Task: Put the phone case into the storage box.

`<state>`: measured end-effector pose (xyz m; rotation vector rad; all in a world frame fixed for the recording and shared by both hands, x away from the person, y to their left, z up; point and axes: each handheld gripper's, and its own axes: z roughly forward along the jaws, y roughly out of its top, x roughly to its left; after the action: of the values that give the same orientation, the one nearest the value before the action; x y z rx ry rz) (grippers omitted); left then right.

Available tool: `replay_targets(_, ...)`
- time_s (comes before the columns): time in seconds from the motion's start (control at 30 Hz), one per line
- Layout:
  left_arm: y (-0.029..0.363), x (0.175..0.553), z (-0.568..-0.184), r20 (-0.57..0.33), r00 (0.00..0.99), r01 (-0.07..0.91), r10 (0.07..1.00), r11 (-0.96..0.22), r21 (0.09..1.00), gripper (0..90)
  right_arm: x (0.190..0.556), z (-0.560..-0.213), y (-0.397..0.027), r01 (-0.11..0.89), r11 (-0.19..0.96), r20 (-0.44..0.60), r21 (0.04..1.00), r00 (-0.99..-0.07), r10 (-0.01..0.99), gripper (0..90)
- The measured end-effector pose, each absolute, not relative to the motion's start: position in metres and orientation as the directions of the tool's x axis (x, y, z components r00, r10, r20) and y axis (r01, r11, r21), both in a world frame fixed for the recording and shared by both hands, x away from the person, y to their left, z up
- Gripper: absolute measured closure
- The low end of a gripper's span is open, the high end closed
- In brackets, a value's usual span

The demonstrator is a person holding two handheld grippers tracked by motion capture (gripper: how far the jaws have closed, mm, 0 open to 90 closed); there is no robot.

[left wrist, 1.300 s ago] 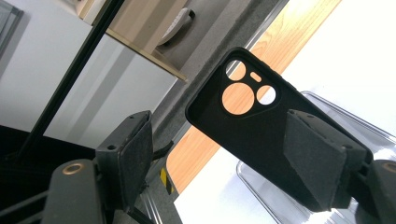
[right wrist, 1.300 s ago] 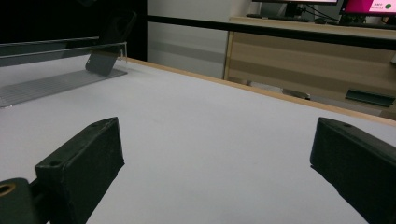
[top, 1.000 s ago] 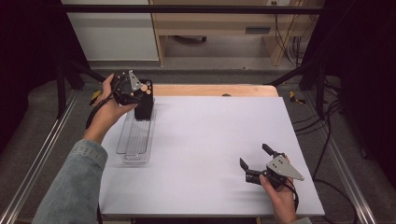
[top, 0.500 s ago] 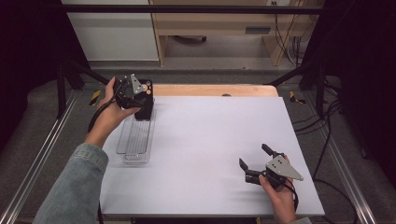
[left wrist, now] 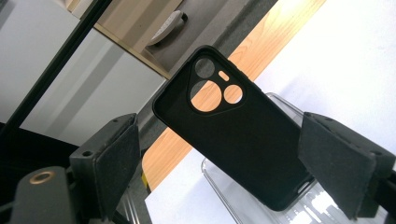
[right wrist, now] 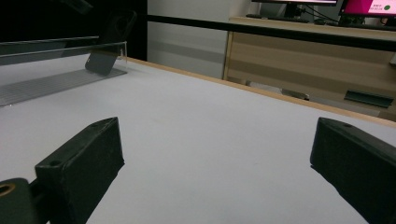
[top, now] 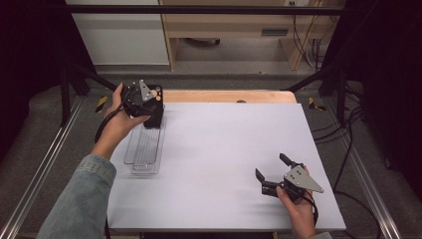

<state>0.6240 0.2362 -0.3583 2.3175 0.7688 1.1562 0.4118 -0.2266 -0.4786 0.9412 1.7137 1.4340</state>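
Note:
A black phone case (left wrist: pixel 243 149) stands tilted at the far end of a clear plastic tray (top: pixel 144 149), its camera cut-outs at the top. My left gripper (left wrist: pixel 222 121) is at that far end, and its jaws have just been opening. The case stands between them, with a clear gap at the left pad (left wrist: pixel 119 163). In the high view the left gripper (top: pixel 144 99) is at the table's far left corner over the phone case (top: pixel 155 115). My right gripper (top: pixel 271 166) rests open near the front right, nothing between its fingers. From the right gripper (right wrist: pixel 217 126) the phone case (right wrist: pixel 105 46) shows far off.
The white table top (top: pixel 224 139) has a wooden strip (top: pixel 229 96) along its far edge. Black frame bars (top: pixel 199 9) cross behind it, and a cabinet and shelf stand beyond. Cables (top: pixel 348 139) hang off the right side.

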Motion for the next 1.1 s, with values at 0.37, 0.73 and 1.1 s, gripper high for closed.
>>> replay_targets(0.37,0.227,0.618,-0.360,0.569,0.506,0.275,0.648,-0.746,0.606,12.8,0.412,-0.479,-0.226,0.092,0.123,-0.062,0.988,-0.492,0.869,3.1)
replay_targets(0.73,0.216,0.610,-0.359,0.572,0.522,0.247,0.633,-0.754,0.609,12.4,0.411,-0.479,-0.225,0.091,0.124,-0.064,0.988,-0.492,0.868,3.2)
replay_targets(1.1,0.209,0.601,-0.356,0.584,0.529,0.222,0.616,-0.765,0.605,11.4,0.411,-0.479,-0.225,0.092,0.128,-0.066,0.988,-0.494,0.867,3.2)
